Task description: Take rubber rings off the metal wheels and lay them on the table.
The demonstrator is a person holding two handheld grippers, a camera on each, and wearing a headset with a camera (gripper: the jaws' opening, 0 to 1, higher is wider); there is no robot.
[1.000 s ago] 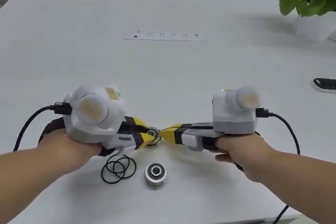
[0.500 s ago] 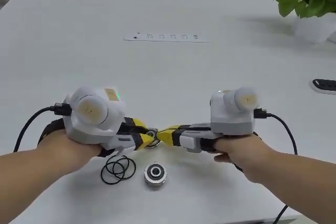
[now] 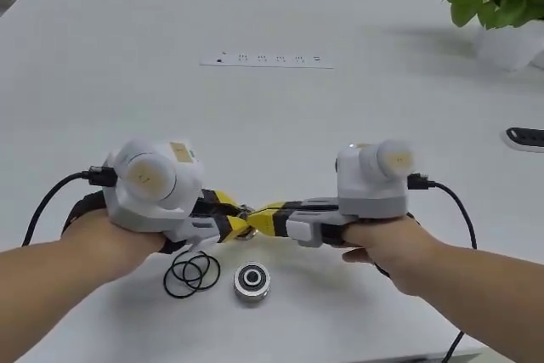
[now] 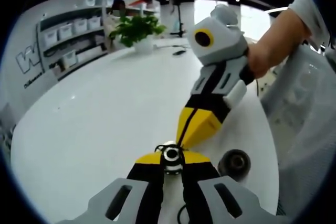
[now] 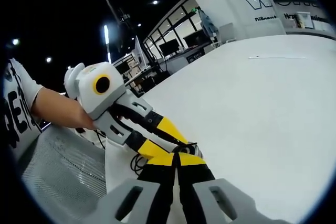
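- Small silver metal wheel with a dark hub: it is clamped between the yellow jaw tips of the left gripper and held just above the white tabletop. The right gripper, its jaws pressed together, touches the wheel's far side. Whether a ring still sits on this wheel cannot be told.
- Second silver metal wheel with a dark centre: it lies flat on the tabletop, hub up, near the front edge.
- Thin black rubber rings: a few overlapping loops lie flat just left of the second wheel, not touching it.

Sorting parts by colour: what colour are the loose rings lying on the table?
Black. The rubber rings show clearest in the head view.
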